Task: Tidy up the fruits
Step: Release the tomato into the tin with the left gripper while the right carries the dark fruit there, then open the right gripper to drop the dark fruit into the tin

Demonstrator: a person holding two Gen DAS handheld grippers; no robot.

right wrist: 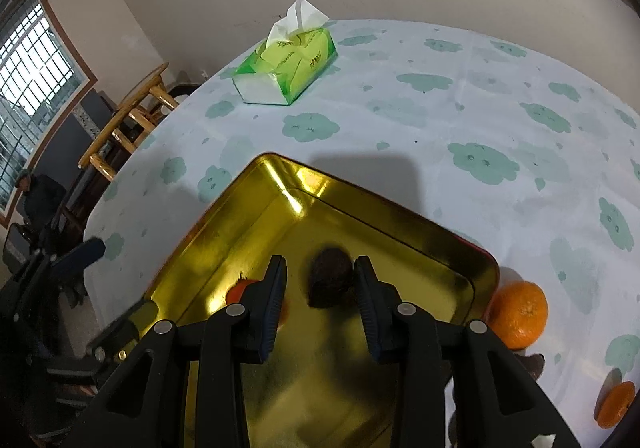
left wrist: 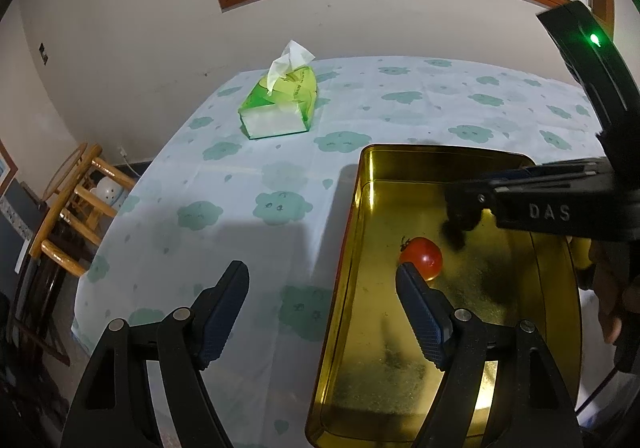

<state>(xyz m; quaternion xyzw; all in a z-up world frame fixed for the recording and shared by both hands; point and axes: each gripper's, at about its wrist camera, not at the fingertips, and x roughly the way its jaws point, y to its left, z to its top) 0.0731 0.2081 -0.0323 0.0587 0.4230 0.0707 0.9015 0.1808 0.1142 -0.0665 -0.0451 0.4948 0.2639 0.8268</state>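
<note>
A gold metal tray (left wrist: 348,248) (right wrist: 240,200) lies on the table. A small red tomato (left wrist: 422,258) (right wrist: 236,290) rests inside it. My right gripper (right wrist: 320,280) hangs over the tray; a dark brown fruit (right wrist: 332,280) sits between its fingers, touching the right one, with a gap on the left. In the left wrist view the right gripper (left wrist: 460,220) reaches in from the right above the tomato. My left gripper (left wrist: 320,284) is open and empty, straddling the tray's left wall. Two oranges (right wrist: 518,314) (right wrist: 616,404) lie on the cloth right of the tray.
A green tissue pack (left wrist: 280,106) (right wrist: 286,64) stands at the far side of the table. A wooden stool (left wrist: 76,208) (right wrist: 128,120) is beyond the table's left edge. A dark object (right wrist: 534,364) lies by the nearer orange.
</note>
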